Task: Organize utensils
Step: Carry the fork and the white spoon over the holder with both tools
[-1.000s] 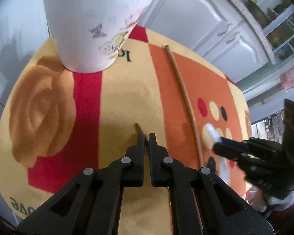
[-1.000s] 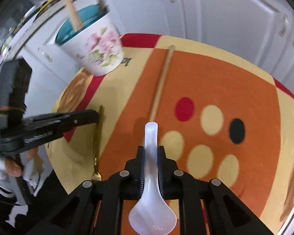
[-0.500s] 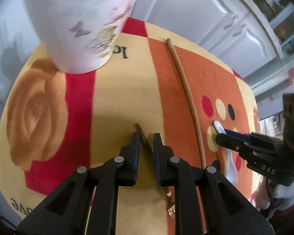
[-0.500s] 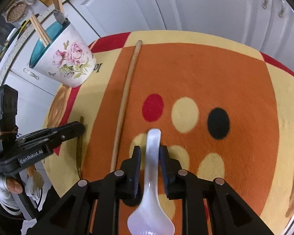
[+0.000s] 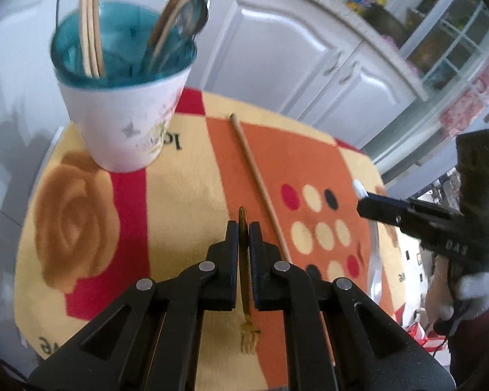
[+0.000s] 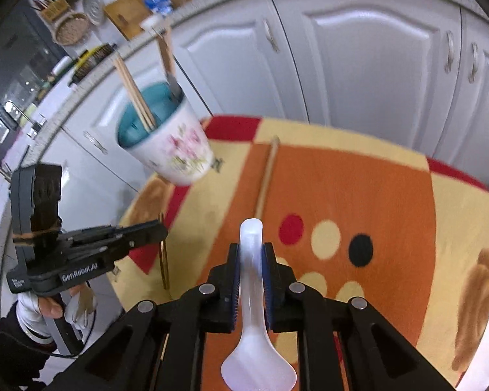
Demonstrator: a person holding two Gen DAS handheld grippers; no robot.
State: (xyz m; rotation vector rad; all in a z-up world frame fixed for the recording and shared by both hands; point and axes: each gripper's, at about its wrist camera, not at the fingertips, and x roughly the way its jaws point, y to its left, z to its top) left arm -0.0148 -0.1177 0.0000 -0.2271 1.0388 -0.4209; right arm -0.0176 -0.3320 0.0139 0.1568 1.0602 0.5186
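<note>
Left wrist: L tool (image 5: 243,233) pinches fork (image 5: 246,280); R tool (image 6: 251,254) clamps spoon (image 6: 252,299).

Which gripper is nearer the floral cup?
Left. The left gripper, shut on the gold fork, sits closer to the floral cup; the right gripper, holding the white spoon, is farther across the mat.

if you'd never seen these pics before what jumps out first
Each tool is clamped on a utensil above the bright orange, red and yellow mat: the left tool on a thin gold fork, the right tool on a white soup spoon. At the mat's far left corner stands the floral cup, teal inside, already holding chopsticks. A long single chopstick lies on the mat.
</note>
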